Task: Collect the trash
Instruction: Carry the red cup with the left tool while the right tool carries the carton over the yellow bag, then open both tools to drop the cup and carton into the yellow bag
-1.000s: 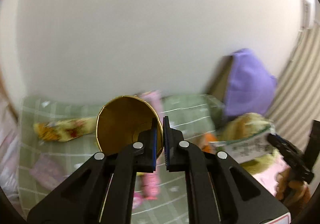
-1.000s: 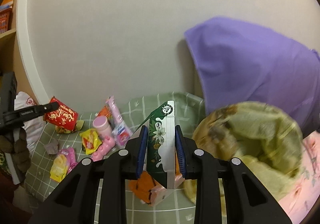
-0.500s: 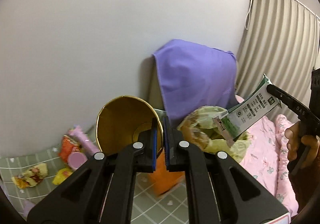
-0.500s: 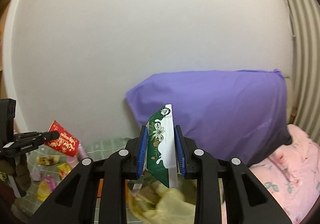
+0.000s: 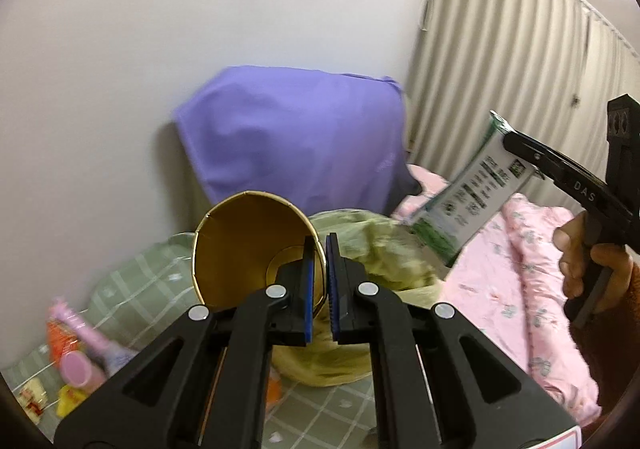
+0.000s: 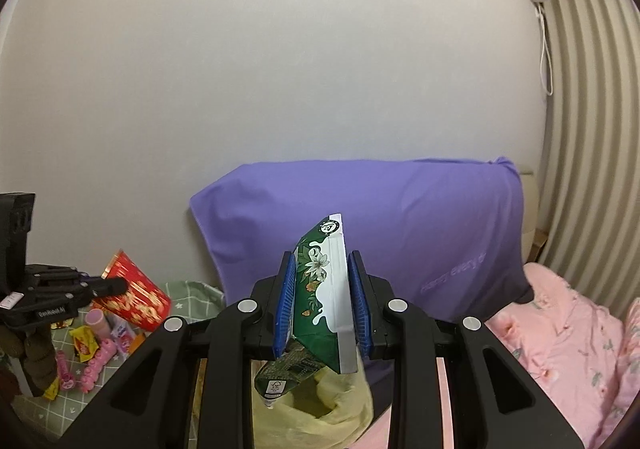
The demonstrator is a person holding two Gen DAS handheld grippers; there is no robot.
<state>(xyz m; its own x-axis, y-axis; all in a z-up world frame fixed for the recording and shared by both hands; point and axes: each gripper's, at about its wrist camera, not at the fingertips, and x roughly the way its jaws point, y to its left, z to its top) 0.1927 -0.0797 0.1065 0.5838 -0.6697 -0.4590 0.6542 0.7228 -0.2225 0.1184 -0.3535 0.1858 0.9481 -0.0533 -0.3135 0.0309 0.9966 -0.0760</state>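
My left gripper (image 5: 319,283) is shut on the rim of a paper cup (image 5: 248,245), gold inside and red with gold print outside (image 6: 134,295), held just left of a yellow-green trash bag (image 5: 372,249). My right gripper (image 6: 322,301) is shut on a flattened green and white carton (image 6: 324,293), held right above the bag's open mouth (image 6: 320,409). In the left wrist view the carton (image 5: 468,197) hangs over the bag's right edge, with the right gripper (image 5: 516,147) clamped on its top end.
A purple pillow (image 6: 400,225) leans on the wall behind the bag. A pink floral bed cover (image 6: 572,349) lies to the right. A green checked cloth (image 6: 80,369) at left carries several wrappers and a pink bottle (image 6: 98,319). Striped curtains (image 5: 520,69) hang at right.
Both grippers swung right from the littered cloth toward the bag and pillow, each keeping its hold. The carton rose from beside the bag to above its mouth.
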